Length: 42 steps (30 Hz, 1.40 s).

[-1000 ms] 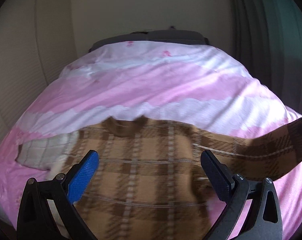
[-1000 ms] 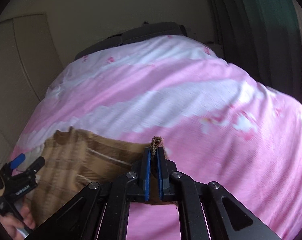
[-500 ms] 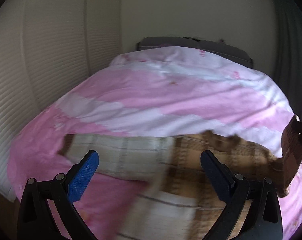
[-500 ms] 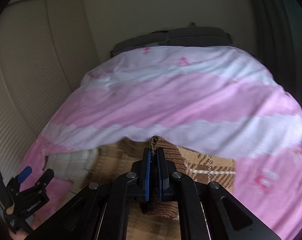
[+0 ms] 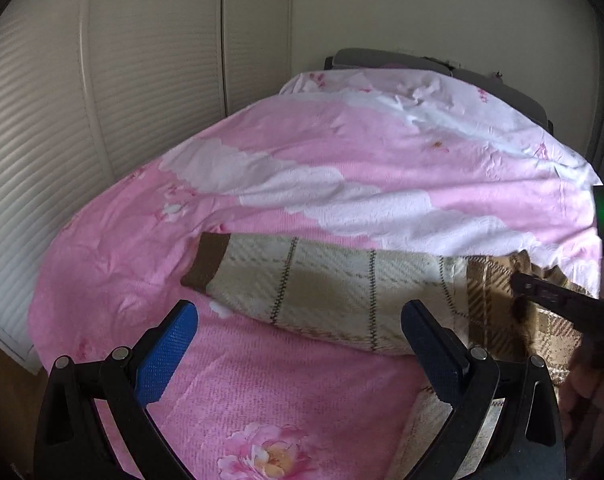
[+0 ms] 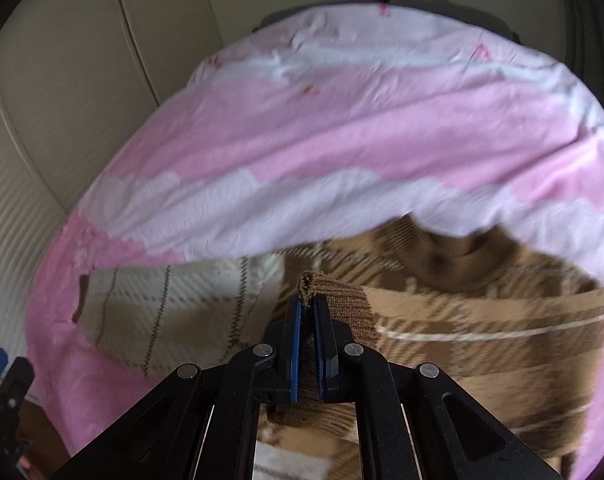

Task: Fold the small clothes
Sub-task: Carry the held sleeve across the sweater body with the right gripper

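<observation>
plaid sweater [image 6: 482, 320] spread flat on pink bedspread [image 5: 322, 168], collar away from camera. right gripper [image 6: 307, 304] clenched on ribbed brown cuff [image 6: 338, 296], sleeve drawn across chest, likely folding it inward over body. pinched at cuff tip so whole sleeve follows. left gripper [image 5: 298, 336] released, nothing between jaws, hovering above pale inside-out sleeve [image 5: 322, 288] stretched out sideways, probably lined up for next grab. sleeve fold looks mid-way, cuff not yet laid down.
</observation>
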Motion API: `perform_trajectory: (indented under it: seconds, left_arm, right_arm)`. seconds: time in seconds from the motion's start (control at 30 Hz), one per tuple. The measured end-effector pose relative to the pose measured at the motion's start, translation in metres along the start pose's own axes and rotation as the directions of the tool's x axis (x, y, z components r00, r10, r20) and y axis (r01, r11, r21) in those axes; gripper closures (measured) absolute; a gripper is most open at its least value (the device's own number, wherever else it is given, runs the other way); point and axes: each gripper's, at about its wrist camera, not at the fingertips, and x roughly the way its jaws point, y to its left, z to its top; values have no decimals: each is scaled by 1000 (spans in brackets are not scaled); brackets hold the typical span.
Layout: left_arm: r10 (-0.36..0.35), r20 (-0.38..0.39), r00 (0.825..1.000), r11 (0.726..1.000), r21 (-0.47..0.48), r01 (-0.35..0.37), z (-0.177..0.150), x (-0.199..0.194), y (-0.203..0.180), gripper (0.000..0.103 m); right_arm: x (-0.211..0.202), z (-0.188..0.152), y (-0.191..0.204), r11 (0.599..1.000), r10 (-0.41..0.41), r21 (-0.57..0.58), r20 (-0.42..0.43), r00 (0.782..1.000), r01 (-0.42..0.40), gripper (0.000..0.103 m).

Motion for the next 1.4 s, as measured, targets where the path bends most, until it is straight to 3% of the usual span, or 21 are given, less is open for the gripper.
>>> perform_trajectory:
  seconds: [0.27,0.37,0.47,0.53,0.6,0.73,0.93,1.17,1.4]
  left_arm:
    - [-3,-21,1000,999,35,4,-9,11,-8,0]
    - [-1,-24,1000,998,60,3,-10,11,-15,0]
    - [7,-15,1000,997,81,-5,-11,8,-22,0]
    - [2,-14,1000,996,84,-1,-11,6,-27,0]
    - [-6,-7,1000,995,96,7,-10,2,-37,0]
    - [-46,-3,999,992,116,46,-11,-3,-64,0]
    - [-121,-19,992,972,199,123,-24,-3,-129,0]
    - [-129,-59,990,940,311,141,-43,11,-195,0]
    - [-119,-76,990,937,321,138,-53,16,-202,0]
  right_arm:
    - [38,0,5,999,-15,27,-26,1000,16,96]
    - [46,-3,3,999,15,38,-44,999,-13,93]
    - [39,-6,2,999,32,26,-30,999,-31,85]
    - [23,-11,0,1000,25,0,6,1000,-25,74]
    - [0,-17,-5,999,11,-35,51,999,-9,74]
    - [-58,-42,-39,995,-81,-48,155,985,89,73]
    - [-106,-86,-113,962,-269,10,174,947,272,70]
    - [-93,-111,-186,935,-349,83,50,936,344,70]
    - [-83,-120,-199,933,-347,109,24,938,342,70]
